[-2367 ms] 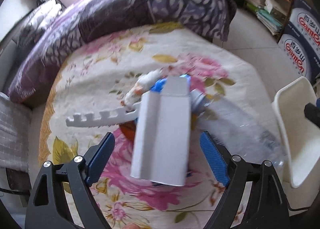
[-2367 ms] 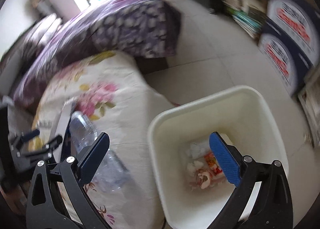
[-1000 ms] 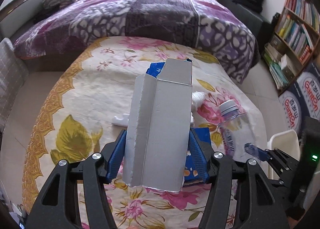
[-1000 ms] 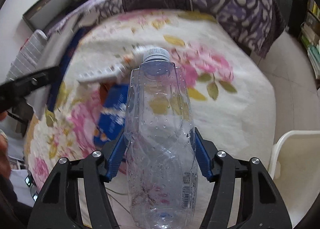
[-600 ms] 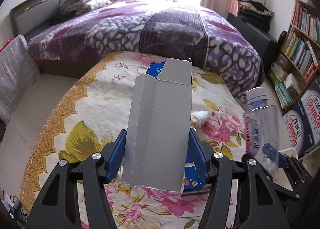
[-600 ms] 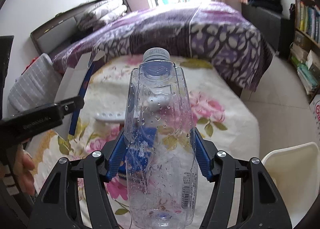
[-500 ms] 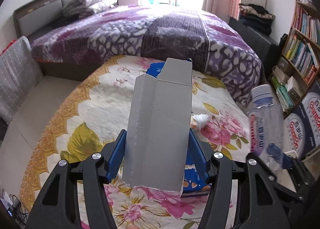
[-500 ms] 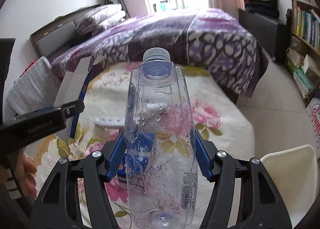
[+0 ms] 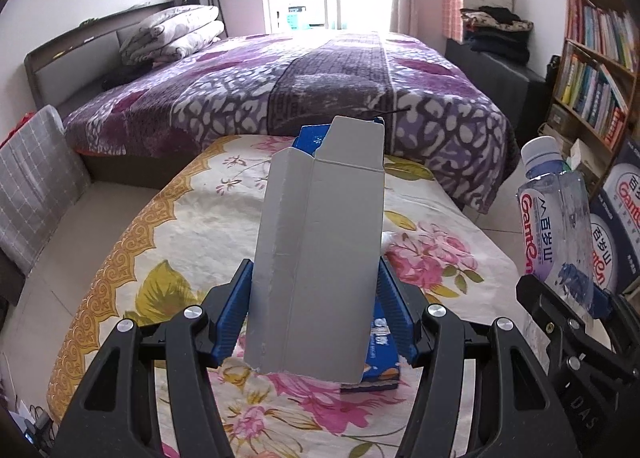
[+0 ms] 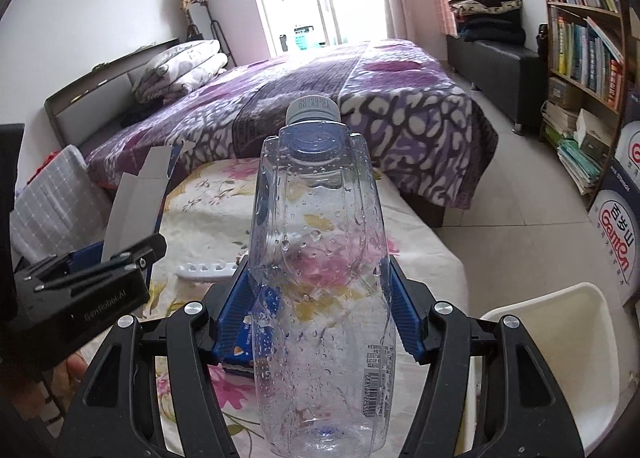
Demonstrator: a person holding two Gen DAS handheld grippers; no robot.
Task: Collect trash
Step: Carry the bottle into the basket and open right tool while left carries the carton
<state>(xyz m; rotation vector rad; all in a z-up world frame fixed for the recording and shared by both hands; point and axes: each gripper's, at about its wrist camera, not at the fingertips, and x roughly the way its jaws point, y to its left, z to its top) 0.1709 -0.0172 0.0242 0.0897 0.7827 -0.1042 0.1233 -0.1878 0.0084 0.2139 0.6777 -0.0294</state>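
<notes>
The left gripper (image 9: 314, 316), black-framed with ribbed blue pads, is clamped on a flattened grey cardboard carton with a blue printed face (image 9: 320, 254), which stands upright between the jaws, lifted above a low surface draped in a cream cloth with pink flowers and a gold border (image 9: 132, 242); a blue printed packet (image 9: 380, 374) lies on that cloth just behind and below the carton; the right gripper (image 10: 320, 310), of the same make, is clamped on a clear empty plastic water bottle with a pale grey cap (image 10: 320, 258), cap pointing away from the camera, droplets clinging inside its walls; in the left wrist view the same bottle shows at the right edge, its red-lettered label facing the lens; a white toothed plastic strip (image 10: 206, 270) lies on the floral cloth near the bottle's left side; a cream plastic waste bin (image 10: 560, 358) stands on the tiled floor (image 10: 520, 226) to the lower right, beside the cloth-covered surface; beyond it stretches a bed under a purple patterned quilt (image 9: 320, 82), with a wooden bookshelf (image 10: 588, 18) along the right wall.
</notes>
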